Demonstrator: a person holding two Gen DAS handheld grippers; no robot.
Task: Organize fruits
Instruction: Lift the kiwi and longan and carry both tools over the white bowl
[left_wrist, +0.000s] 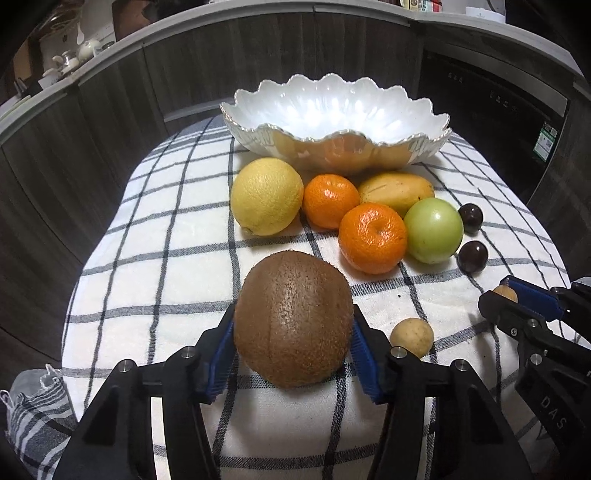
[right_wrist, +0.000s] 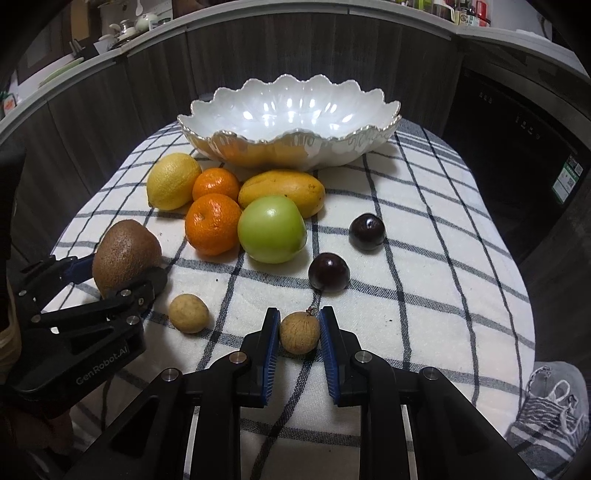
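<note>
My left gripper (left_wrist: 293, 325) is shut on a brown kiwi (left_wrist: 293, 319), its blue pads pressing both sides, low over the checked cloth (left_wrist: 155, 258). In the right wrist view the kiwi (right_wrist: 125, 254) sits in the left gripper (right_wrist: 127, 273) at the left. My right gripper (right_wrist: 299, 325) is shut on a small tan longan (right_wrist: 299, 332). A second longan (right_wrist: 188, 313) lies loose between the two grippers. Behind stand a lemon (right_wrist: 173, 181), two tangerines (right_wrist: 213, 224), a mango (right_wrist: 282, 190), a green apple (right_wrist: 272, 229) and two dark plums (right_wrist: 328, 272). The white scalloped bowl (right_wrist: 295, 131) holds nothing.
The cloth covers a small round table whose edges fall away on all sides. Dark wooden cabinet fronts (left_wrist: 110, 122) ring the back, with a dark appliance (right_wrist: 517, 166) at the right. A shoe (right_wrist: 554, 406) shows on the floor at the lower right.
</note>
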